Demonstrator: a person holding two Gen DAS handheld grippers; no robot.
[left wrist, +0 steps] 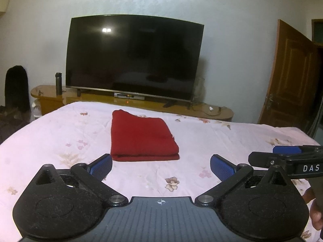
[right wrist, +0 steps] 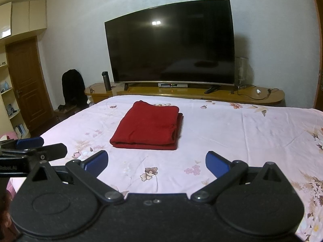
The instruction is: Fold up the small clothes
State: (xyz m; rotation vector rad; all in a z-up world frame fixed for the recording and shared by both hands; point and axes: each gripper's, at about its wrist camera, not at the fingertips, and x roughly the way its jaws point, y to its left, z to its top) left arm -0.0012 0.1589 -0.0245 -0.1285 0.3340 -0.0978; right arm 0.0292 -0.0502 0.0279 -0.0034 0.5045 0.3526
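Note:
A red garment [left wrist: 141,137] lies folded into a neat rectangle on the pink floral bedsheet [left wrist: 60,133], just beyond my left gripper [left wrist: 161,166]. That gripper is open, its blue pads wide apart and holding nothing. In the right wrist view the same red garment [right wrist: 148,128] sits ahead and slightly left of my right gripper [right wrist: 156,162], which is also open and holds nothing. Part of the right gripper [left wrist: 286,157] shows at the right edge of the left wrist view, and part of the left gripper [right wrist: 32,147] shows at the left edge of the right wrist view.
A large dark television [left wrist: 133,56] stands on a long wooden cabinet [left wrist: 201,109] past the foot of the bed, with a dark flask [left wrist: 59,83] at its left end. A wooden door [left wrist: 288,76] stands open on the right. A dark chair [right wrist: 72,86] sits left of the bed.

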